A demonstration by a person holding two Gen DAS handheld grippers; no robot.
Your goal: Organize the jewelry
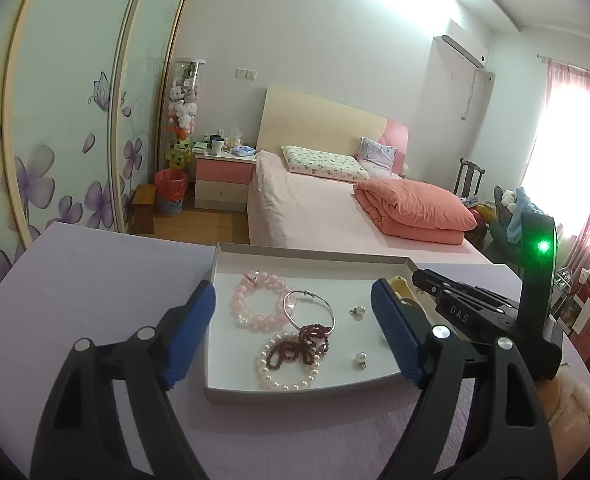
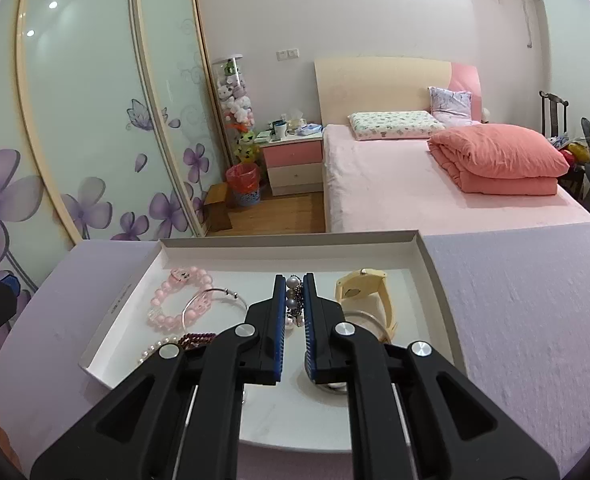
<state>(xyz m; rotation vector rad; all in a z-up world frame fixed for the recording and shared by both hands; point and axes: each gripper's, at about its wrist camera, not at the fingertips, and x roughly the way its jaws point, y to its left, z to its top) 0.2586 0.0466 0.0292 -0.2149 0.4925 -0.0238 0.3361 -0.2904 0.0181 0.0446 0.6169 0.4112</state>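
Note:
A shallow white box tray (image 1: 255, 394) (image 2: 427, 258) sits on a lilac cloth. In it lie a pink bead bracelet (image 1: 257, 306) (image 2: 175, 300), a silver bangle (image 1: 315, 312) (image 2: 219, 294), a dark red bead strand (image 1: 301, 344), a white pearl bracelet (image 1: 285, 376) and two pearl earrings (image 1: 358, 313). A cream watch (image 2: 369, 292) lies at the tray's right. My left gripper (image 1: 293, 318) is open above the tray's front. My right gripper (image 2: 294, 286) is shut on a grey pearl and dark bead piece (image 2: 293, 300) over the tray's middle.
The lilac cloth (image 2: 535, 320) covers the table around the tray. Beyond are a pink bed (image 2: 435, 192), a nightstand (image 2: 293, 160) and sliding wardrobe doors (image 2: 95, 140). The right gripper's body (image 1: 495, 312) reaches in over the tray's right side in the left wrist view.

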